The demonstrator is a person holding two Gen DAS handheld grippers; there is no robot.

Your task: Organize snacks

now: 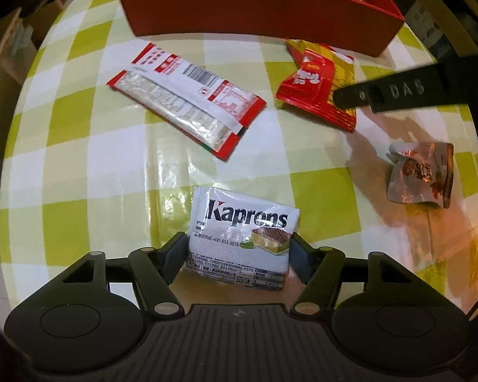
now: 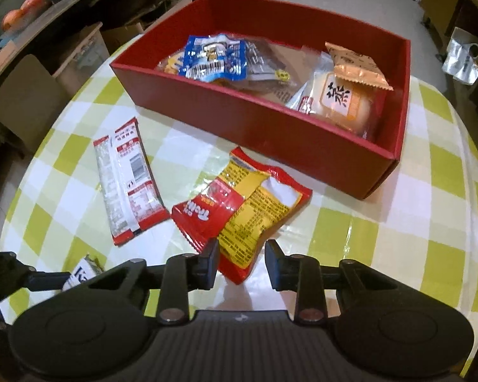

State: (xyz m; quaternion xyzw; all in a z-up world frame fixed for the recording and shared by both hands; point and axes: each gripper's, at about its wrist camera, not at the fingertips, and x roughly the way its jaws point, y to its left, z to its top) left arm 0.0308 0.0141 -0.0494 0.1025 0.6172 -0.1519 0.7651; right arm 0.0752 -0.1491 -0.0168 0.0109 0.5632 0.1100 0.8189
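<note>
A white Kaprons wafer packet (image 1: 242, 232) lies on the checked tablecloth between the fingers of my left gripper (image 1: 239, 250), and both pads press on its sides. My right gripper (image 2: 242, 262) is shut on the near end of a red and yellow snack packet (image 2: 239, 210), whose far end rests on the cloth. In the left wrist view one right finger (image 1: 366, 95) lies across that packet (image 1: 312, 86). Behind it stands the red box (image 2: 271, 133), which holds several snacks. Only a corner of the wafer packet (image 2: 79, 273) shows in the right wrist view.
A long red and white packet (image 1: 188, 95) lies flat to the left of the red and yellow one. A crumpled silver packet (image 1: 420, 175) sits near the table's right edge. The round table (image 2: 398, 238) drops off to chairs and shelves on the left.
</note>
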